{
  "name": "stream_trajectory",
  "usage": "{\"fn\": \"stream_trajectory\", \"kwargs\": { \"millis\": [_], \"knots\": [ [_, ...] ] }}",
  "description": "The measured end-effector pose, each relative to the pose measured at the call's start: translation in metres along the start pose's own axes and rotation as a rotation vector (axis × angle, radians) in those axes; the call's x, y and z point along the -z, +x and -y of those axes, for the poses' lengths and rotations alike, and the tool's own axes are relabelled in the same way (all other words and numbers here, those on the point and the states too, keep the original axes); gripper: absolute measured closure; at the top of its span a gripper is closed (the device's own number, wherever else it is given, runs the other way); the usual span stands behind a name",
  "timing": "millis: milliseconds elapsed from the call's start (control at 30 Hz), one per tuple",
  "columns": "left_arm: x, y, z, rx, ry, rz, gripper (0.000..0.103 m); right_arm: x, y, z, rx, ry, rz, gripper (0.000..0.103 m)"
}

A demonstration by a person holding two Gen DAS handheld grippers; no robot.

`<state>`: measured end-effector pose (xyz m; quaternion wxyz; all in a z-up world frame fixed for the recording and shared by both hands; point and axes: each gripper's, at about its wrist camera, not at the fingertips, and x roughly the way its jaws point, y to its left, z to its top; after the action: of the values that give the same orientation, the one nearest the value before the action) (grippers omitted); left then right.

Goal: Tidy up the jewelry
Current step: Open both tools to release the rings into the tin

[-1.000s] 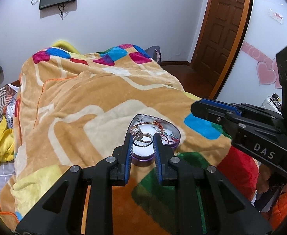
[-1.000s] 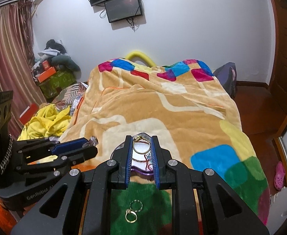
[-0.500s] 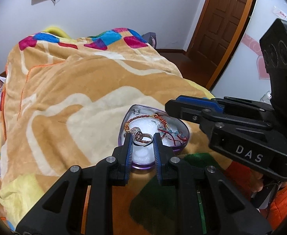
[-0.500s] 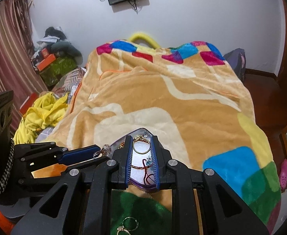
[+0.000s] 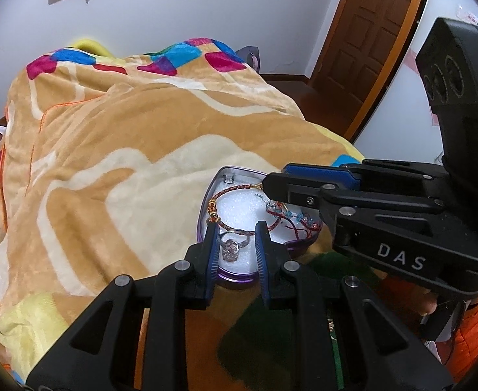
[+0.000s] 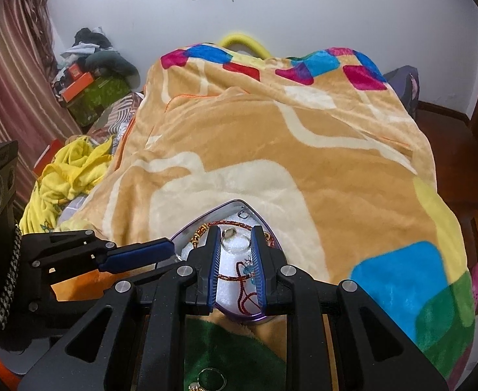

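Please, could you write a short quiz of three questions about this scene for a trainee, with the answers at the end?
1. True or false: the heart-shaped purple tin box lies on the orange plush blanket.
2. What is between the jaws of the left gripper? A: a red braided bracelet. B: a silver ring with a stone. C: nothing.
3. Fill in: the thin ring between the jaws of the right gripper has the colour ____.

Key: 1 true; 2 B; 3 gold.
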<state>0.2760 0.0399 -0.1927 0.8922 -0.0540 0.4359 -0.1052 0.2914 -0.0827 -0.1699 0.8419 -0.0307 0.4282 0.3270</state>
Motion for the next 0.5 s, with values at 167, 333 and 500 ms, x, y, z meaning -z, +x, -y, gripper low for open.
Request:
{"fn": "stream_trajectory", "kwargs": {
  "millis": [167,333,500],
  "knots": [
    [-0.001,-0.01,0.002,-0.005,0.005,0.015,0.083,0.0,-0.006,-0.004,0.004,-0.013,-0.003,0.085],
    [-0.002,-0.026,0.006,-0.032,0.02,0.035,0.083,-0.001,-0.022,-0.011,0.026,-0.038,0.025,0.081],
    [-0.002,-0.047,0.01,-0.053,0.032,0.063,0.083,0.0,-0.041,-0.017,0.046,-0.05,0.064,0.081]
  ]
}}
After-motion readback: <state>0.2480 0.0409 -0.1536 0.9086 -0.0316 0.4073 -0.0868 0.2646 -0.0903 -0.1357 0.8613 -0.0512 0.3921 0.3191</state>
